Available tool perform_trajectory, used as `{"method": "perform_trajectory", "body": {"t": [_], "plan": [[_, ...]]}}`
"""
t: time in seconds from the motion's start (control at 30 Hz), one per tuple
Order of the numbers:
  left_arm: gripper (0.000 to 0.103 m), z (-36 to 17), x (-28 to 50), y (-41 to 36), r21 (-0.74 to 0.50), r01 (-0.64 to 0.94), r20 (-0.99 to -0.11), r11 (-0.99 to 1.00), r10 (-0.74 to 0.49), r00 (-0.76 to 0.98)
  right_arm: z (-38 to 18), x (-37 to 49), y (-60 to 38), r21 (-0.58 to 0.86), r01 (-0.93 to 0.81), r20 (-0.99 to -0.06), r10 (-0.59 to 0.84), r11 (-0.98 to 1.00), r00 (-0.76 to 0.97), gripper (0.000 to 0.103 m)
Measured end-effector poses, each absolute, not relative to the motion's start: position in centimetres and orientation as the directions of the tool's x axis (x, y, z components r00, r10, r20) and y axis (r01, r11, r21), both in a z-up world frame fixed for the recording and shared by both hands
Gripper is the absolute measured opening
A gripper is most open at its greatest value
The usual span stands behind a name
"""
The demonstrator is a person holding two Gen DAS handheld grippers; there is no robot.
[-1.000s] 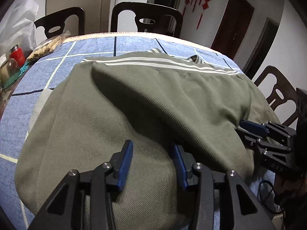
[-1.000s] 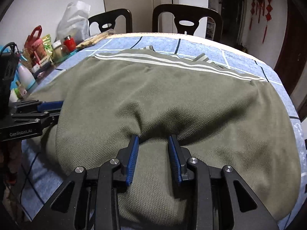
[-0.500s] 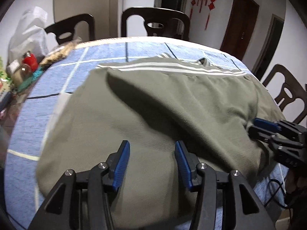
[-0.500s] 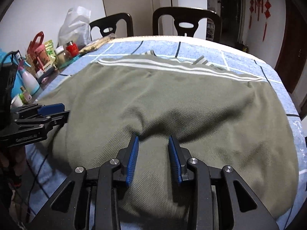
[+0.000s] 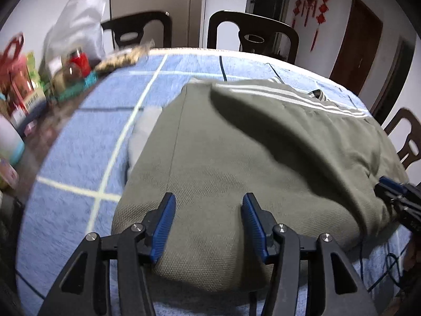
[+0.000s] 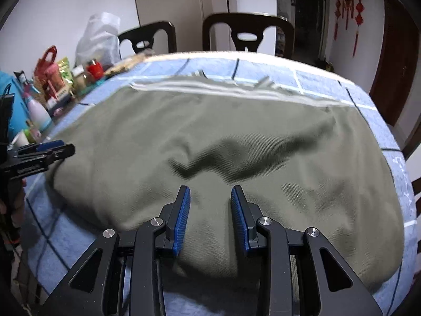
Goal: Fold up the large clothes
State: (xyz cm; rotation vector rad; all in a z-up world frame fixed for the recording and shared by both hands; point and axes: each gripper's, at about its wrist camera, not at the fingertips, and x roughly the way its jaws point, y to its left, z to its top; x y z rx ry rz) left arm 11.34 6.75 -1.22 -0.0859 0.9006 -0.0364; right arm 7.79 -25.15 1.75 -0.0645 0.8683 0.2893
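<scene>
A large olive-green garment (image 5: 236, 144) with white stripes along its far edge lies folded on the blue checked tablecloth (image 5: 86, 144). My left gripper (image 5: 208, 202) hovers over the garment's near left corner. Its jaws are opening, with cloth lying below them but not pinched. In the right wrist view the left gripper (image 6: 52, 148) shows at the garment's left edge. My right gripper (image 6: 210, 192) is shut on a raised bunch of the garment (image 6: 210, 131) at its near edge, and creases run out from the grip. It also appears as the right gripper (image 5: 392, 187) in the left wrist view.
Jars, bottles, snack packets and a white plastic bag (image 6: 100, 39) crowd the table's far left. Dark wooden chairs (image 6: 247, 31) stand behind the table and at its right (image 5: 407, 142). A dark cable (image 5: 389, 260) hangs at the near right table edge.
My left gripper has slid left to the garment's left corner and its jaws have spread wider. The right gripper has stayed put with its grip on the cloth.
</scene>
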Motion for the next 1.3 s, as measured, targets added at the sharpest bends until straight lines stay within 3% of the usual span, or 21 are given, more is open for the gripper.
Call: {"method": "perform_trajectory", "body": {"t": [0.13, 0.27, 0.53, 0.77, 0.97, 1.03, 1.07, 1.17, 1.3], "plan": [[0.055, -0.4, 9.8, 8.1, -0.189, -0.004, -0.745, 0.982, -0.14, 0.652, 2.0, 7.7, -25.3, 0.075, -0.271, -0.758, 0.232, 0.96, 0.61, 0.034], [0.066, 0.0, 7.5, 10.2, -0.291, -0.052, -0.714, 0.955, -0.181, 0.676, 1.9, 7.3, -25.6, 0.089, -0.278, -0.746, 0.249, 0.957, 0.617, 0.034], [0.071, -1.6, 6.4, 12.7, -0.401, -0.169, -0.733, 0.9, -0.204, 0.649, 1.8, 7.5, -25.7, 0.092, -0.281, -0.746, 0.253, 0.955, 0.616, 0.034], [0.075, -4.2, 6.5, 14.2, -0.558, -0.226, -0.709, 0.799, -0.317, 0.63, 1.8, 7.6, -25.8, 0.101, -0.283, -0.743, 0.261, 0.954, 0.616, 0.034], [0.076, -4.5, 9.0, 13.1, -0.556, -0.233, -0.693, 0.798, -0.289, 0.66, 1.9, 7.5, -25.9, 0.118, -0.277, -0.739, 0.271, 0.953, 0.617, 0.034], [0.068, -4.4, 9.6, 12.3, -0.52, -0.232, -0.704, 0.822, -0.258, 0.662, 1.9, 7.5, -26.0, 0.123, -0.277, -0.738, 0.274, 0.953, 0.617, 0.034], [0.054, -4.5, 10.0, 12.4, -0.514, -0.232, -0.712, 0.826, -0.26, 0.653, 1.8, 7.4, -26.1, 0.125, -0.276, -0.737, 0.276, 0.953, 0.617, 0.034], [0.032, -4.8, 10.8, 12.8, -0.539, -0.224, -0.712, 0.812, -0.298, 0.635, 2.1, 7.1, -26.4, 0.146, -0.268, -0.733, 0.286, 0.952, 0.617, 0.034], [0.025, -2.8, 10.9, 12.2, -0.533, -0.149, -0.684, 0.833, -0.321, 0.655, 2.8, 6.2, -27.5, 0.164, -0.256, -0.727, 0.292, 0.953, 0.622, 0.034]]}}
